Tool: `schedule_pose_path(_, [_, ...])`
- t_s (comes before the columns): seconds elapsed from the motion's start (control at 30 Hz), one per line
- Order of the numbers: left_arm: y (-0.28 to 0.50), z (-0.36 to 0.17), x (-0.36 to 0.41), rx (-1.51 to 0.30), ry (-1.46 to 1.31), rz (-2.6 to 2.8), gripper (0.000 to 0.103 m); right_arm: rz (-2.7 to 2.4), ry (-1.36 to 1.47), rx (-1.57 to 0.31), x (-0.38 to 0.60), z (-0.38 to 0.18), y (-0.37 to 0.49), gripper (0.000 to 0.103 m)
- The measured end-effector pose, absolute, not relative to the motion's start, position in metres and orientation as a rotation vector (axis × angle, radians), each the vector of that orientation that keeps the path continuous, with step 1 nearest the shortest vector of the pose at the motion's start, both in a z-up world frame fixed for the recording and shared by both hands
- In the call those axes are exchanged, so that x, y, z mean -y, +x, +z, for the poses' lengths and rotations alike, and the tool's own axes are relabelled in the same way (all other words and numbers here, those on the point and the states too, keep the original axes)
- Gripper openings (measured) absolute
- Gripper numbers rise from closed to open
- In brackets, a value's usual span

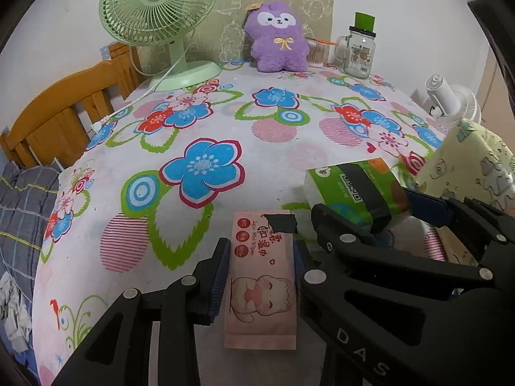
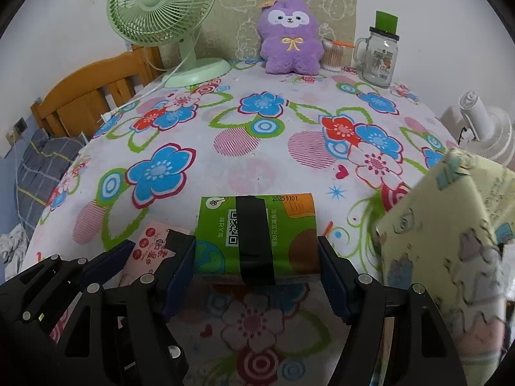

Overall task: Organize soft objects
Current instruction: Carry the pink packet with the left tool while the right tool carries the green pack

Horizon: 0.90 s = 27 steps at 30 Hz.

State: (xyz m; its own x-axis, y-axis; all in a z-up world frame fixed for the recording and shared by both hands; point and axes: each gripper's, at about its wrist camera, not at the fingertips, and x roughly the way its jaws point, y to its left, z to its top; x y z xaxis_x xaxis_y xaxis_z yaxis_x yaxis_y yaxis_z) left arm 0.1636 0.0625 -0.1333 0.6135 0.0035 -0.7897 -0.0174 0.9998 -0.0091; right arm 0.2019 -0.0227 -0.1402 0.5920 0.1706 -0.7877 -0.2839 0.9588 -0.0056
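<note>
Both claws held packs above the floral surface, well in front of the purple plush (image 1: 276,40): left claw (image 1: 261,273) squeezed the pink wipes pack (image 1: 261,289), right claw (image 2: 257,257) the green tissue pack (image 2: 257,231). Each seemed light, squashy; gripping mid-sides suited them.

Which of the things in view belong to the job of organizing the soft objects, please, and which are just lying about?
Job:
- pink wipes pack
- green tissue pack
- purple plush toy
- pale yellow cushion

Lying about:
- green fan
- glass mug jar
- cotton swab tub
- white fan
</note>
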Motion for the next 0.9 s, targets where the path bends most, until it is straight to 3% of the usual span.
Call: schedule_pose_path(0.9, [0.084, -0.078, -0.038, -0.775, 0.008, -0.011, 0.04, 0.245, -0.106, -0.768, 0.049, -0.08, 0.117, 0.075])
